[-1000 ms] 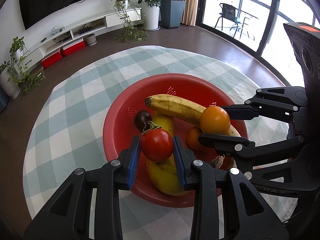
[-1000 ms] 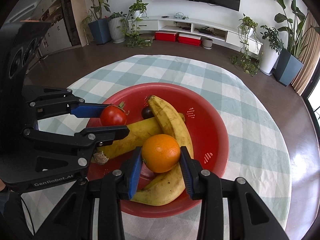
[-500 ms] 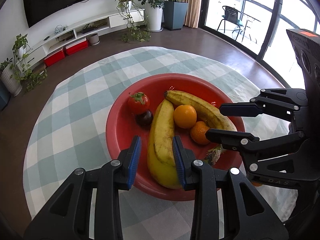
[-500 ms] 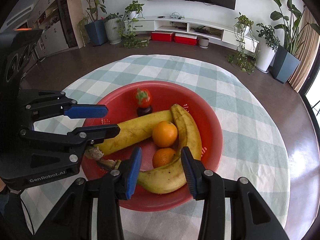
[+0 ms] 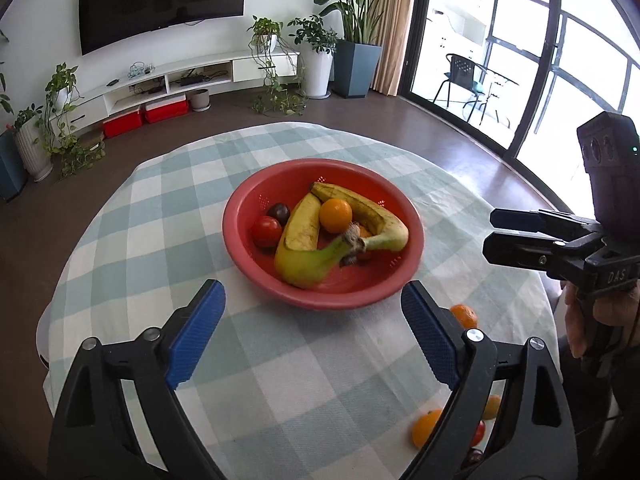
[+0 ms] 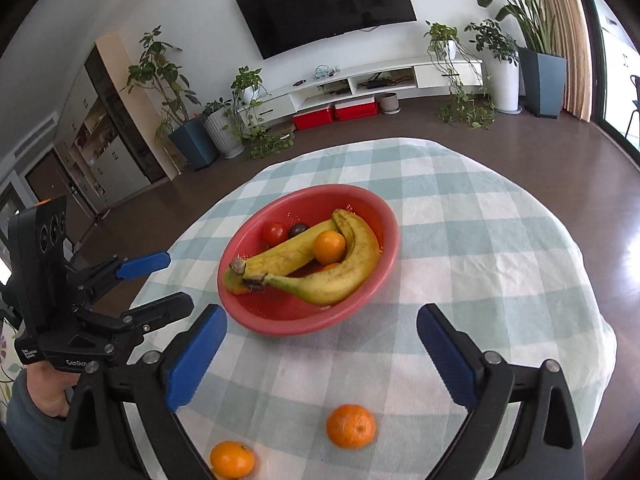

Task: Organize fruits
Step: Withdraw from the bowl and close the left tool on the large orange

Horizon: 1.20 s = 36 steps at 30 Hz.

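A red bowl point(image 5: 256, 258) point(image 6: 352, 200) on the checked tablecloth holds two bananas point(image 5: 302, 232) point(image 6: 344, 272), an orange point(image 5: 335, 215) point(image 6: 329, 246), a red tomato point(image 5: 267, 231) point(image 6: 273, 232) and a dark plum point(image 5: 278, 211) point(image 6: 298, 229). My left gripper point(image 5: 314, 330) is open and empty, pulled back from the bowl's near side. My right gripper point(image 6: 322, 354) is open and empty above loose oranges point(image 6: 351, 426) point(image 6: 232, 459) on the cloth. Each gripper shows in the other's view, the right one point(image 5: 520, 232) and the left one point(image 6: 156, 280).
More loose fruit lies near the table's front right edge: oranges point(image 5: 464, 315) point(image 5: 426, 428) and a red tomato point(image 5: 478, 434), partly hidden behind my left gripper's finger. The round table point(image 6: 500, 240) drops off on all sides. Plants, a TV stand and glass doors stand far behind.
Both grippers let go of their fruit: the tomato and the orange now rest in the bowl. Both grippers opened wide and drew back from the bowl.
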Each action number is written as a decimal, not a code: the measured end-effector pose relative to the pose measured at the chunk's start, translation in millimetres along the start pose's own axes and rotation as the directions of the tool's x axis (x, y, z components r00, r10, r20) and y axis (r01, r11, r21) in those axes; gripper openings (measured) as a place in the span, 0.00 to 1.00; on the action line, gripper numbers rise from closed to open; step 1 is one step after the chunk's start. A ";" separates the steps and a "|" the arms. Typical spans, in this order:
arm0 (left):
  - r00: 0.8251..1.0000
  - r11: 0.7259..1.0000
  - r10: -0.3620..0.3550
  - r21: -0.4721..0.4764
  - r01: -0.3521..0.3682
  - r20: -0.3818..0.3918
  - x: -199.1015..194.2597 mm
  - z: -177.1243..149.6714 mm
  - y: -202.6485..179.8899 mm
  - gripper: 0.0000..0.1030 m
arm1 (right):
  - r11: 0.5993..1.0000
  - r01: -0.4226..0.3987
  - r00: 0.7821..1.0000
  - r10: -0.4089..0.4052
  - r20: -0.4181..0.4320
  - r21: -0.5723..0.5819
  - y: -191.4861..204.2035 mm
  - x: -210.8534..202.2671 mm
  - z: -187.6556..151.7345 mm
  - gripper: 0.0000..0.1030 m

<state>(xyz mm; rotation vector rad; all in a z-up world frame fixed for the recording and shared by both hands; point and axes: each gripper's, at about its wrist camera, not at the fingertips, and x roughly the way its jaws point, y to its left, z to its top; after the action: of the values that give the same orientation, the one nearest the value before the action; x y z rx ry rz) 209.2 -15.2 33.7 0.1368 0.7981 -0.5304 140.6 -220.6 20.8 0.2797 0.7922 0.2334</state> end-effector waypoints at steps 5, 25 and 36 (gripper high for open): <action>1.000 1.000 -0.016 -0.018 0.016 -0.022 -20.4 -39.8 -20.4 0.89 | 0.989 -0.031 1.000 0.031 -0.001 0.141 -20.1 -18.4 -39.9 0.95; 0.990 1.000 -0.009 0.013 0.011 -0.137 -28.2 -120.5 -82.8 0.89 | 0.989 -0.003 0.999 -0.004 0.047 0.150 -11.1 -53.7 -112.7 0.83; 0.980 0.999 -0.001 0.042 0.010 -0.197 -11.0 -110.7 -92.5 0.63 | 0.995 0.001 0.999 -0.006 0.050 0.098 -3.5 -55.0 -116.5 0.76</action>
<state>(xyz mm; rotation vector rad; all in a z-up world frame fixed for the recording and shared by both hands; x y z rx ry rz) 85.0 -55.9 -28.3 0.2297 0.9808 -0.5451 18.9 -222.4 -21.7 0.3755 0.7559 0.1835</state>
